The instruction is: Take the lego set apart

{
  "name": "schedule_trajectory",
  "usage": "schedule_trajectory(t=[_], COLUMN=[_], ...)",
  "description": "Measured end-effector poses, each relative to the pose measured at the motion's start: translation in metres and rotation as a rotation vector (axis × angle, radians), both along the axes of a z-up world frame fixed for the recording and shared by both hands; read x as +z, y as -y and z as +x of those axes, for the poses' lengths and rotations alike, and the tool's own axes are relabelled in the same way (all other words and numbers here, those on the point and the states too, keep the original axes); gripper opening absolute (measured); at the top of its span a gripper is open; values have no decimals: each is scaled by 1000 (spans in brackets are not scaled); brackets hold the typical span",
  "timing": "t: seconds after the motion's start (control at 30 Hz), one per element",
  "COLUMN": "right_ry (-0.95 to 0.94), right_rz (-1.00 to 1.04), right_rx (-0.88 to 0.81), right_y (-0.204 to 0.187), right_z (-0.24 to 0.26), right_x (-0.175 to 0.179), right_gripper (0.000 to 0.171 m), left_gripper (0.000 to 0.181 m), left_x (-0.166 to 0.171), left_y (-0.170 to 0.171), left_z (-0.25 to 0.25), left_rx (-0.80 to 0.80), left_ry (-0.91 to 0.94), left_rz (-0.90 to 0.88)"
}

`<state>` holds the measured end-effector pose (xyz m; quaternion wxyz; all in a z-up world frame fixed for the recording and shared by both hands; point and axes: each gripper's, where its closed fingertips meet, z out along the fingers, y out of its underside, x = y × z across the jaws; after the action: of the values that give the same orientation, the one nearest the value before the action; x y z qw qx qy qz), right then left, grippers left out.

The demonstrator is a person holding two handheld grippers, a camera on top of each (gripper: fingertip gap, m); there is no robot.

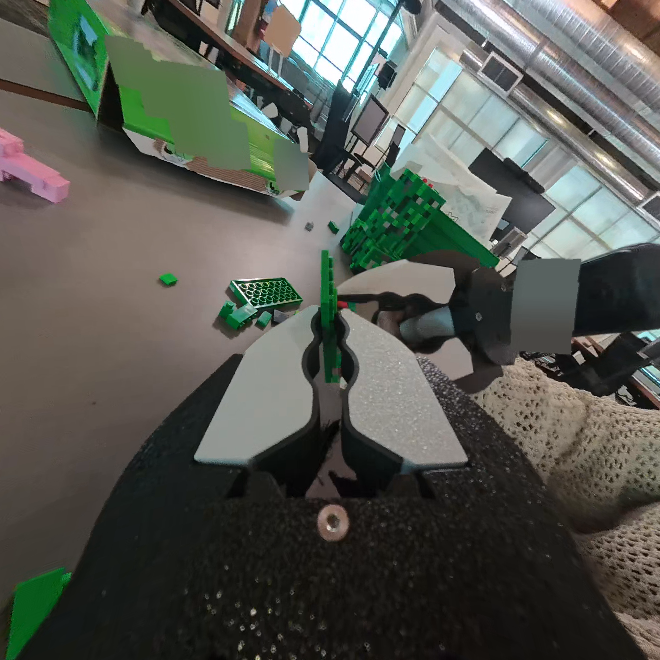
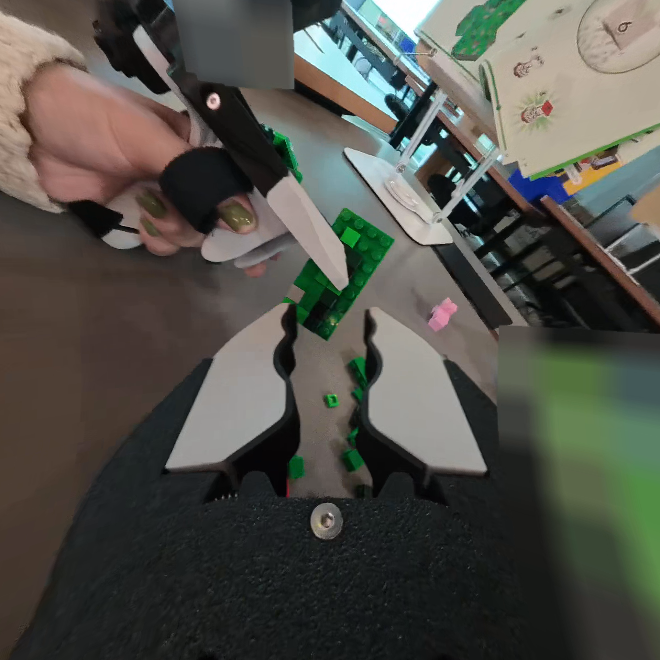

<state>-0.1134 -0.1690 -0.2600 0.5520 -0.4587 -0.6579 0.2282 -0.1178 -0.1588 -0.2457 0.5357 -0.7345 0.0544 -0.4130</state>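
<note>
My left gripper is shut on a flat green lego plate, which I see edge-on and upright between the pads. In the right wrist view the same plate carries several green and dark tiles, and the left gripper clamps it above the table. My right gripper is open and empty, just in front of the plate's lower end. It also shows in the left wrist view, jaws apart, tips close to the plate's studded side near a small red piece.
On the grey table lie an upside-down green plate, loose green pieces, a pink figure and a green box. A large green build stands behind. A booklet rests on a clear stand.
</note>
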Motion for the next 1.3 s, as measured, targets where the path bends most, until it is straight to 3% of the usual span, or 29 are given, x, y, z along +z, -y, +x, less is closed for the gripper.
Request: schedule_trajectory(t=[0.07, 0.27, 0.47, 0.6, 0.77, 0.87, 0.97, 1.1, 1.2, 1.3], right_ry=[21, 61, 55, 38, -133, -101, -122, -136, -36, -13], right_rz=[-30, 5, -288, -447, -522, -477, -517, -596, -611, -603], right_rx=[9, 28, 252, 342, 376, 359, 332, 369, 405, 449], right_y=[6, 12, 28, 33, 30, 34, 29, 28, 34, 42], right_z=[-5, -4, 13, 23, 27, 22, 20, 29, 35, 36], right_x=[-4, -10, -8, 2, 30, 25, 26, 35, 22, 22], right_gripper=[45, 48, 55, 37, 29, 0, 0, 20, 20, 3], left_gripper=[5, 5, 5, 5, 6, 6, 5, 5, 6, 6], left_x=[1, 5, 8, -2, -16, -24, -24, -22, -24, -25], left_y=[1, 14, 38, 44, 49, 50, 51, 50, 51, 51], left_z=[2, 16, 37, 39, 52, 57, 60, 58, 58, 59], left_rx=[-12, -163, -360, -385, -437, -452, -460, -450, -457, -457], left_ry=[4, 3, -114, -258, -368, -425, -428, -419, -440, -454], left_rz=[6, 37, 103, 118, 112, 104, 116, 125, 124, 126])
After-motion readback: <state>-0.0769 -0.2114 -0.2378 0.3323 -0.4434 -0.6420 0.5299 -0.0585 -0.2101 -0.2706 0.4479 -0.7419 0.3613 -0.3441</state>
